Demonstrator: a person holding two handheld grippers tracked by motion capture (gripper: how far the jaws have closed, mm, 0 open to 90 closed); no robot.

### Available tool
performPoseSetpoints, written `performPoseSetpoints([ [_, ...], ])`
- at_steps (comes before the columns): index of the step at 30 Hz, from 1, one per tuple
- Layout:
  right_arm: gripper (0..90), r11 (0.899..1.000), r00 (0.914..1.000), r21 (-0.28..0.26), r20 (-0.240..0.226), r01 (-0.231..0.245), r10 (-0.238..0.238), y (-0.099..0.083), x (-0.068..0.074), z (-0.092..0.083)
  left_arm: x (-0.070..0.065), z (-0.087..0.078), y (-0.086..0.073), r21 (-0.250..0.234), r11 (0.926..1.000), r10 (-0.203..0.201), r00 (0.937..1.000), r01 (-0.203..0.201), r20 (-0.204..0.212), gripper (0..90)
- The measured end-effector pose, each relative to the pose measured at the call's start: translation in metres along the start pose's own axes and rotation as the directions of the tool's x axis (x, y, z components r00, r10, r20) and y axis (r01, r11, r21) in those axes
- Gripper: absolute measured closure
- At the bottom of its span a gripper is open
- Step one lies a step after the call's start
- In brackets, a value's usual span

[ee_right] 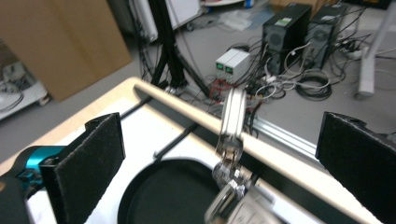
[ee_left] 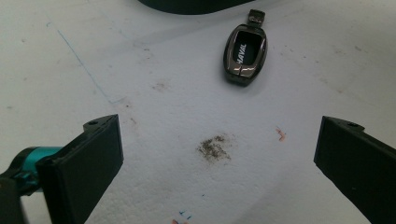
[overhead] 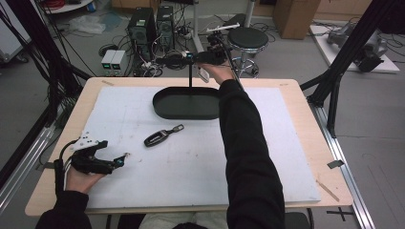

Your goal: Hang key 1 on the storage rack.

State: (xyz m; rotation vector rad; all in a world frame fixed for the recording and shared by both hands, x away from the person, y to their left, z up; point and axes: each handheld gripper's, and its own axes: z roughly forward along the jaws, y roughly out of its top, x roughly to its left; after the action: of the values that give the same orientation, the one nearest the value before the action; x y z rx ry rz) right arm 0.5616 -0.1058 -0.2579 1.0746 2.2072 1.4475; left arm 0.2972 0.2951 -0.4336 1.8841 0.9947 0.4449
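Observation:
A black oval tray (overhead: 162, 107) with an upright post (overhead: 190, 78) stands at the back middle of the white mat. My right gripper (overhead: 179, 60) is held level at the top of that post. In the right gripper view its jaws (ee_right: 219, 154) stand wide open, and a blurred silver key ring with keys (ee_right: 232, 116) hangs between them, touching neither pad, above the tray (ee_right: 154, 200). A dark key fob (overhead: 162, 136) lies on the mat in front of the tray. My left gripper (overhead: 119, 161) rests open at the front left, and the fob (ee_left: 245, 49) lies ahead of its jaws (ee_left: 217, 158).
The white mat (overhead: 191, 162) covers most of the wooden table (overhead: 305, 109). A person's right sleeve (overhead: 243, 148) reaches across the mat to the tray. Behind the table are computer towers (overhead: 153, 26), cables and a stool (overhead: 247, 39). Black frame legs (overhead: 334, 81) stand at the right.

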Motion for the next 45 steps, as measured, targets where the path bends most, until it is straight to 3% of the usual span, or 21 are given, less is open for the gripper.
performPoseSetpoints([
  [7,0.7,1.000,0.9997,0.003,-0.017,0.020,-0.020,-0.012,0.003,-0.016,0.000,0.000,0.000,0.006,1.0000,0.002,1.0000,-0.002,-0.001,1.7],
  [13,0.7,0.998,0.9981,0.037,-0.030,0.056,-0.055,-0.033,0.000,-0.030,-0.001,0.000,0.000,0.013,0.9999,0.006,1.0000,-0.006,-0.004,1.8],
  [16,0.7,0.996,0.9979,0.064,-0.029,0.060,-0.058,-0.042,-0.001,-0.033,-0.001,0.000,0.000,0.014,0.9999,0.005,1.0000,-0.005,-0.007,1.7],
  [22,0.7,0.994,0.9961,0.068,-0.042,0.080,-0.077,-0.056,0.002,-0.039,-0.001,0.001,0.000,0.019,0.9998,0.005,1.0000,-0.005,-0.008,1.8],
  [27,0.7,0.986,0.9926,0.117,-0.036,0.120,-0.116,-0.058,0.008,-0.039,-0.002,0.001,0.000,0.023,0.9997,0.007,0.9999,-0.007,-0.008,1.7],
  [31,0.7,0.983,0.9890,0.116,-0.052,0.144,-0.138,-0.057,0.017,-0.041,-0.001,0.001,0.000,0.021,0.9998,0.006,0.9999,-0.006,-0.009,1.7],
  [34,0.7,0.974,0.9836,0.139,-0.046,0.179,-0.175,-0.059,0.024,-0.043,-0.002,0.001,0.000,0.025,0.9996,0.011,0.9999,-0.010,-0.010,1.7],
  [45,0.7,0.975,0.9863,0.149,-0.040,0.164,-0.160,-0.087,0.018,-0.062,-0.002,0.001,0.000,0.029,0.9995,0.013,0.9999,-0.013,-0.008,1.8],
])
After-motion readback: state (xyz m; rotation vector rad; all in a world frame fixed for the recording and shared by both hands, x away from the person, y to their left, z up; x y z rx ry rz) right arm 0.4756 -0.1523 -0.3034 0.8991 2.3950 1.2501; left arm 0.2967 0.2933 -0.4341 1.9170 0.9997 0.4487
